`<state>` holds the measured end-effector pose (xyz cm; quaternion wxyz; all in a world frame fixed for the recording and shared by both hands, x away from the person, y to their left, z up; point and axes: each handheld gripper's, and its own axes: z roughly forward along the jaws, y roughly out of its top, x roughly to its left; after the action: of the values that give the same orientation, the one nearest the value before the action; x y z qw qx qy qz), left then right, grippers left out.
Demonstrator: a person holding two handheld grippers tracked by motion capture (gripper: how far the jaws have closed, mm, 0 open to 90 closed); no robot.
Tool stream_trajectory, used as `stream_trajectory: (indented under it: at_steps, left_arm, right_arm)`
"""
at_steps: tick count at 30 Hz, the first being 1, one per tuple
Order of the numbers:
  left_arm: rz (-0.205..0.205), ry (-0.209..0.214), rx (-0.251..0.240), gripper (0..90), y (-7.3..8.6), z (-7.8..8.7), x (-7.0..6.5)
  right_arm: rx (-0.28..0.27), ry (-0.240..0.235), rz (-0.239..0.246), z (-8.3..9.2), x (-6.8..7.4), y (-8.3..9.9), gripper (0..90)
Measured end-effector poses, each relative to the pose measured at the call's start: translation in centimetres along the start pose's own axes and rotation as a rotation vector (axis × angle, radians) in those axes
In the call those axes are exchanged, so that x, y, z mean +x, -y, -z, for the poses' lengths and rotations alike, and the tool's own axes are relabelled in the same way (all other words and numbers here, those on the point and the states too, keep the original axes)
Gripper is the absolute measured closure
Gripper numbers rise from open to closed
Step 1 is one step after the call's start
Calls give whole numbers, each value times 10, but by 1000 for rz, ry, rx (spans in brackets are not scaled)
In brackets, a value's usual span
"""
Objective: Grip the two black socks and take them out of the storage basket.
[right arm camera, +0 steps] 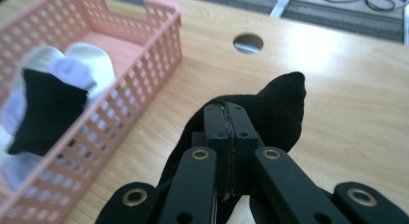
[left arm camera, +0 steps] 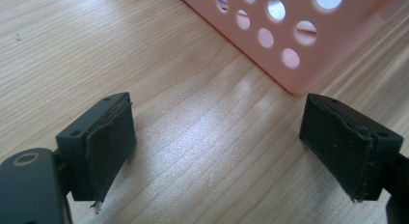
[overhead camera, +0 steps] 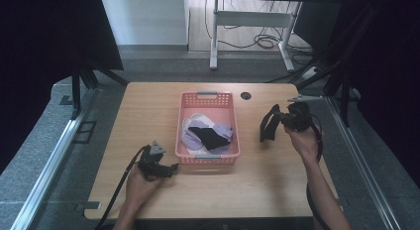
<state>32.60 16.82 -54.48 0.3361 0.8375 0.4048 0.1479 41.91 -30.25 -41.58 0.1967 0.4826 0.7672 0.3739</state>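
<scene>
there was one pink basket (overhead camera: 208, 98) on one wooden table (overhead camera: 148, 111). one black sock (overhead camera: 268, 123) hung outside the basket, one black sock (overhead camera: 209, 137) lay inside among pale socks too bunched to count. two grippers were present.

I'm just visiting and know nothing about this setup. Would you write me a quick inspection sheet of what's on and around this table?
Surface: wooden table, a round hole near its far edge.
Job's things: pink basket mid-table holding white, lilac and black cloth pieces; a black sock held above the table right of the basket.
Clutter: nothing seen.
Grippers: left gripper open, low over the table by the basket's near left corner; right gripper shut on the sock.
Cables: one trails from each gripper toward the person; loose cables on the floor beyond.
Surroundings: grey floor, white desk legs, dark curtains at both sides.
</scene>
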Motion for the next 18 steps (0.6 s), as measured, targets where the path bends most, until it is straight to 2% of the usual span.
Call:
stream_trajectory:
  at_steps: [12,16,18]
  left_arm:
    - [1,0,0,122,0,0,0]
    - [0,0,0,122,0,0,0]
    - [0,0,0,122,0,0,0]
  right_arm:
    - [89,17,-18,-34,-10,39,896]
    - [86,13,-30,-34,-12,43,884]
    - [76,3,-32,-30,-13,42,843]
